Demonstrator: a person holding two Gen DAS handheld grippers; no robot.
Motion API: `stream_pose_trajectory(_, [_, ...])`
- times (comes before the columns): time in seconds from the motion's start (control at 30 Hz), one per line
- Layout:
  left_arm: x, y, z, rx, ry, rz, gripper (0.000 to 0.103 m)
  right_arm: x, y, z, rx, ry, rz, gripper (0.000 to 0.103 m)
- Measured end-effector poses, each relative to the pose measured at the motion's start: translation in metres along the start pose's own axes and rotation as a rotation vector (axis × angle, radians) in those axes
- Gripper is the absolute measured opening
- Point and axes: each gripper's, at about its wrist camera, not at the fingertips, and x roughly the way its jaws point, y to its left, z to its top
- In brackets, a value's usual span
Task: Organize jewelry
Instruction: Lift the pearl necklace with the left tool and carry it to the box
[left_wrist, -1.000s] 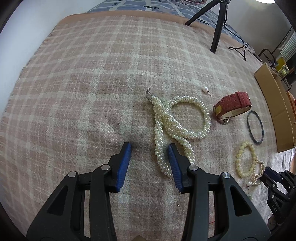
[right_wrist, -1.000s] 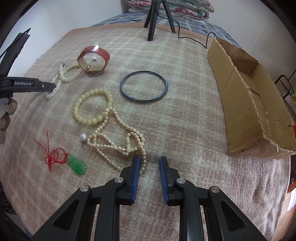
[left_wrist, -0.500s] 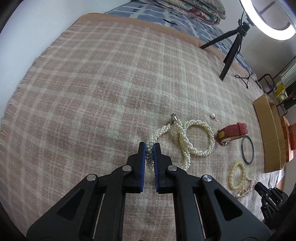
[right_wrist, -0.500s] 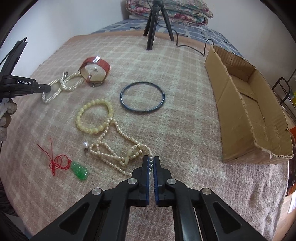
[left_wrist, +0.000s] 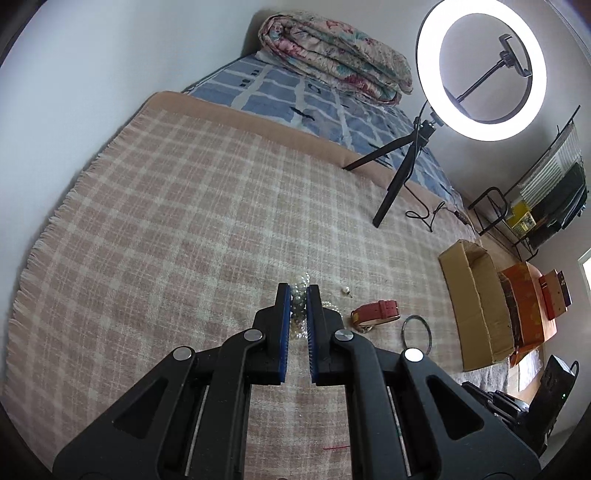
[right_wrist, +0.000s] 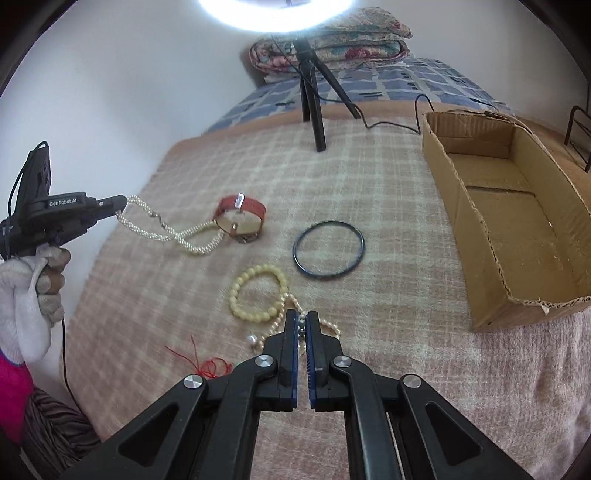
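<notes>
While L hand-held gripper pinches twisted pearl rope — R hand-held gripper clamps bead strand.

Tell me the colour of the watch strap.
Red, with a silver buckle; the watch shows best in the right wrist view.

Pearl rope is held at one end between left gripper fingers, rest trailing to watch. Bangle lies ahead of right gripper fingers; box ahead-right; bead bracelet just ahead-left.
</notes>
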Motion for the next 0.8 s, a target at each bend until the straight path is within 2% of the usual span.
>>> stream_pose_trajectory(0.27, [-0.017,-0.007,0.008,0.009,-0.042,-0.019,0.006,-0.014,0.006,0.011,0.002,-0.052,0.011,0.001])
stream_pose_trajectory(0.8, [-0.064,-0.048,0.020,0.070,-0.152,-0.092,0.006,-0.082,0.018,0.050,-0.025,-0.258,0.044,0.001])
